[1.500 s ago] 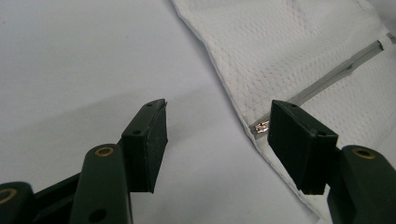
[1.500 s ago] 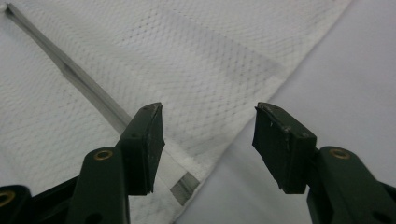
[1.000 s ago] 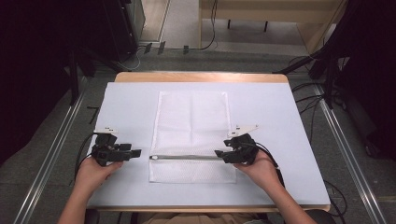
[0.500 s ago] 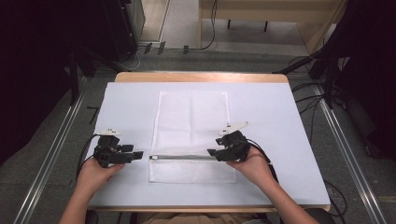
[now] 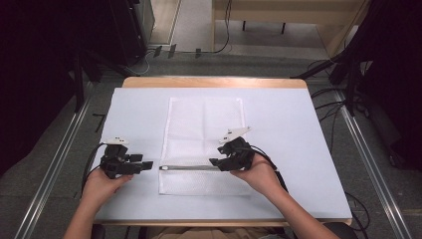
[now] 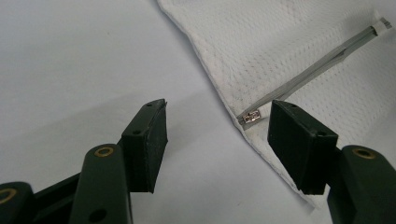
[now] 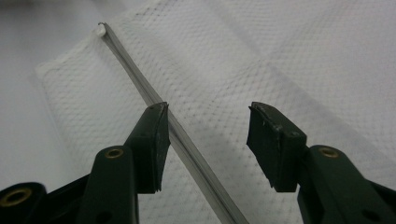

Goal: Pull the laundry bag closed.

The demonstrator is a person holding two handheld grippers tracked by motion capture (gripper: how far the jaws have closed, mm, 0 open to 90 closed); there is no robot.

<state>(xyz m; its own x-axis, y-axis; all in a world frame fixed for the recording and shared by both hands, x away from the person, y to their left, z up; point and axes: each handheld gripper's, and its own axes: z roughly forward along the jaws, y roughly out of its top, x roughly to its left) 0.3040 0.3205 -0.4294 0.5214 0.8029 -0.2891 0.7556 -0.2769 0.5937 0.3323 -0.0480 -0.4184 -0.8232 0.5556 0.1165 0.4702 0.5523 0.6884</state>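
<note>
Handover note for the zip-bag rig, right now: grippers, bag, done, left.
Left gripper: open, holding nothing, just off the bag's left edge, jaws either side of the zipper's metal end.
Right gripper: open, holding nothing, over the zipper partway along it.
White mesh bag: flat on the white table cover, zipper running across its near part.
Done: both grippers lined up on the zipper line.
Left: nothing is gripped yet. Likely next: close the left on the zipper end and the right on the zipper, then work it. I cannot tell whether the zipper is open or closed.
</note>
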